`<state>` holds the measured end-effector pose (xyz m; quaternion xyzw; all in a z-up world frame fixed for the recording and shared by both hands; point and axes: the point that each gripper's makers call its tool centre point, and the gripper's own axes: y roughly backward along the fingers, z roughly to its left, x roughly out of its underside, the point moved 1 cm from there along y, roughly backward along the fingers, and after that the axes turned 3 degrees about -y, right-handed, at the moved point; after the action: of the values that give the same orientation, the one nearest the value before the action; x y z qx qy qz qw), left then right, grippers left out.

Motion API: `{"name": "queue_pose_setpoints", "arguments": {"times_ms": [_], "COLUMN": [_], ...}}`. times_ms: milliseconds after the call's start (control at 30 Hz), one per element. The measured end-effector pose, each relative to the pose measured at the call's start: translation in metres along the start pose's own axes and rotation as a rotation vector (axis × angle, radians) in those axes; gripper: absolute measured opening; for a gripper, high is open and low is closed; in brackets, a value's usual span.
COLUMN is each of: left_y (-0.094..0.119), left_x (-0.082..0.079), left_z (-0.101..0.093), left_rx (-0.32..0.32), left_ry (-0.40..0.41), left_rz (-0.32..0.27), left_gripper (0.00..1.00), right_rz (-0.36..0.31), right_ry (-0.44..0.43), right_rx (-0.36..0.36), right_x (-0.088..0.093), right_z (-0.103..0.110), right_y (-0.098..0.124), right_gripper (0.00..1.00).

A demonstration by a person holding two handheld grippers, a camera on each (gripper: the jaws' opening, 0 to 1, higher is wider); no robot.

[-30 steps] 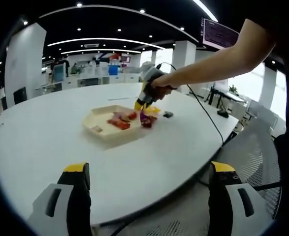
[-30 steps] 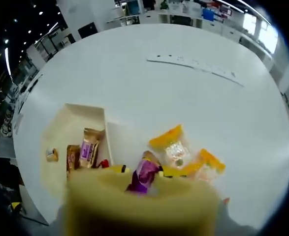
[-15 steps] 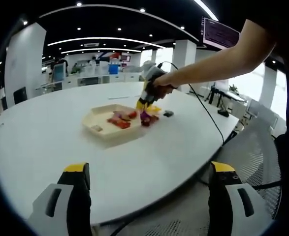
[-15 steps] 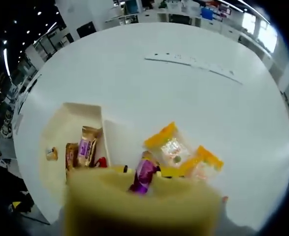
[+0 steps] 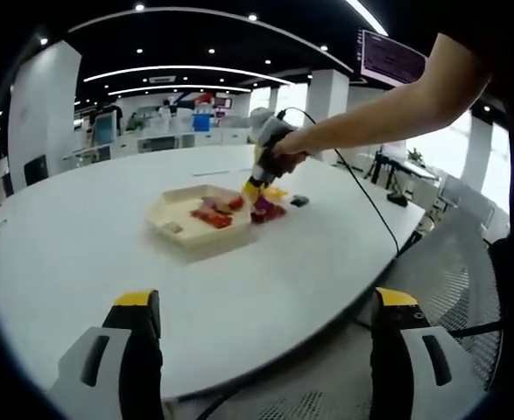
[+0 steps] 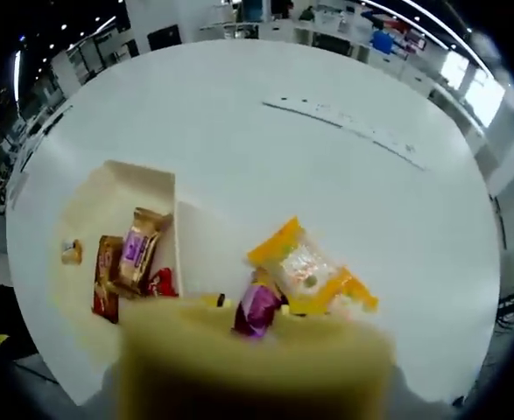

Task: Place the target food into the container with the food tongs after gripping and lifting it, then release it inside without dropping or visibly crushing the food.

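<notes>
In the right gripper view a blurred pale yellow food tongs body [image 6: 252,359] spans the bottom, covering the jaws. A purple snack packet [image 6: 257,311] pokes out above its top edge; whether the tongs pinch it is hidden. Orange packets [image 6: 299,262] lie just beyond on the table. A cream tray [image 6: 108,188] to the left holds brown, gold and red packets. In the left gripper view a person's hand holds my right gripper [image 5: 255,185] down at the snacks beside the tray [image 5: 173,210]. My left gripper [image 5: 266,297] hangs open over the table's near edge.
The round white table [image 5: 81,254] carries a small dark object [image 5: 299,203] and a black cable [image 5: 362,197] right of the snacks. A paper strip [image 6: 344,118] lies farther back. A mesh chair [image 5: 462,262] stands at the right, off the table's edge.
The right gripper's camera has shifted slightly, so tray and packets sit a little lower left in its view. The purple packet stays at the tongs' edge. The left gripper has not moved.
</notes>
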<state>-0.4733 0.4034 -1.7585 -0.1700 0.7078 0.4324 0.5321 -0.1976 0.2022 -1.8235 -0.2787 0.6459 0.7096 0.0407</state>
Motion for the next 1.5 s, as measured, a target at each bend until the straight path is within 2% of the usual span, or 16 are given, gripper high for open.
{"name": "queue_pose_setpoints", "arguments": {"times_ms": [467,700,833,933,1200,1500], "left_y": [0.000,0.000,0.000,0.000,0.001,0.002], "left_x": [0.000,0.000,0.000,-0.001,-0.004,-0.007], "left_z": [0.000,0.000,-0.002,-0.002,-0.005,-0.007], "left_rx": [0.006,0.005,0.014,0.019,0.032,0.033], "left_ry": [0.000,-0.004,-0.005,0.002,-0.003,-0.032], "left_rz": [0.004,0.003,0.006,-0.003,-0.018,-0.043], "left_gripper": [0.98,0.98,0.98,0.98,0.99,0.99], "right_rz": [0.005,-0.028,-0.024,-0.028,-0.068,-0.145], "right_ry": [0.015,-0.001,-0.008,-0.043,-0.043,-0.038], "right_rx": [-0.005,-0.006,-0.010,-0.017,0.006,0.001], "right_x": [0.000,-0.006,-0.004,-0.003,-0.008,-0.022], "right_z": [-0.003,-0.011,-0.013,-0.017,-0.026,-0.019], "right_y": [0.002,0.016,0.022,0.032,0.063,0.113], "right_gripper": [0.20,0.20,0.20,0.20,0.21,0.21]}}
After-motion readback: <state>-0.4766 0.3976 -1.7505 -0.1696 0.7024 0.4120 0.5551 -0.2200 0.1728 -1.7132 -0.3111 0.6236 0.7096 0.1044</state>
